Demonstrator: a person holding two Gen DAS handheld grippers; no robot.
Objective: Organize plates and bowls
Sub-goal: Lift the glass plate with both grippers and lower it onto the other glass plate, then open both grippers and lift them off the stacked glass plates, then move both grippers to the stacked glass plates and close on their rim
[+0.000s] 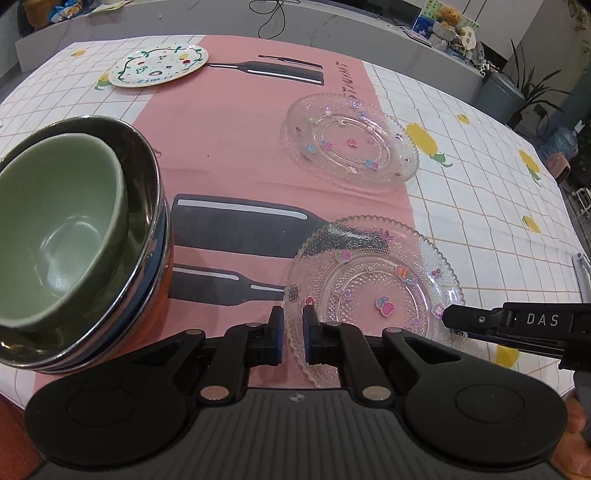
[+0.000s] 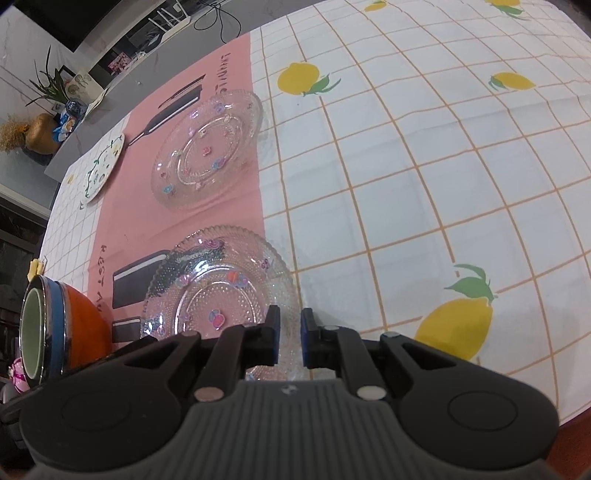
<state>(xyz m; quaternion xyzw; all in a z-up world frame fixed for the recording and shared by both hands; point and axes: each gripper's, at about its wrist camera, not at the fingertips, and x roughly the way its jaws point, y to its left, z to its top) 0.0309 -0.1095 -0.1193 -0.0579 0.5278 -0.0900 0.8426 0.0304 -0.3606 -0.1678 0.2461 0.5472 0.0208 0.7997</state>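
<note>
A near clear glass plate (image 1: pixel 373 291) with stickers lies on the pink mat; it also shows in the right wrist view (image 2: pixel 218 295). My left gripper (image 1: pixel 293 325) has a narrow gap, and the plate's left rim sits in it. My right gripper (image 2: pixel 290 328) has a narrow gap over the plate's near right rim, and its fingers (image 1: pixel 476 320) reach over that rim. A second glass plate (image 1: pixel 351 140) lies farther back (image 2: pixel 208 147). A white painted plate (image 1: pixel 159 65) lies at the far left (image 2: pixel 103 166). A green bowl (image 1: pixel 55 232) sits nested in stacked metal-rimmed bowls (image 1: pixel 147 236).
A checked tablecloth with lemons (image 2: pixel 424 166) covers the table to the right. A grey counter (image 1: pixel 332 22) with cables, toys and plants stands behind the table. The table's near edge (image 2: pixel 576 413) is close at the right.
</note>
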